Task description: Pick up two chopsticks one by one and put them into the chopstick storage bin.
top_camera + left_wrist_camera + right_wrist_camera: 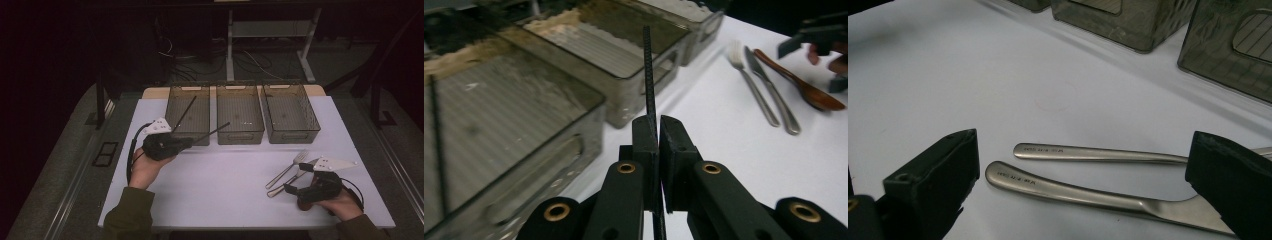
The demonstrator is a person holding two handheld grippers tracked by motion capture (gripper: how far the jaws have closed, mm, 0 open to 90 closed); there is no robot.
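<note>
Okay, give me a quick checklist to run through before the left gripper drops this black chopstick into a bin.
1. Left gripper shut on the black chopstick: ok.
2. Chopstick held clear of the table: ok.
3. Chopstick over the left bin: not ok, it points toward the middle bin.
4. Left bin has room: ok, one chopstick inside.
5. Right gripper open around the fork and knife handles: ok.
6. Wooden spoon out of the way: ok.
</note>
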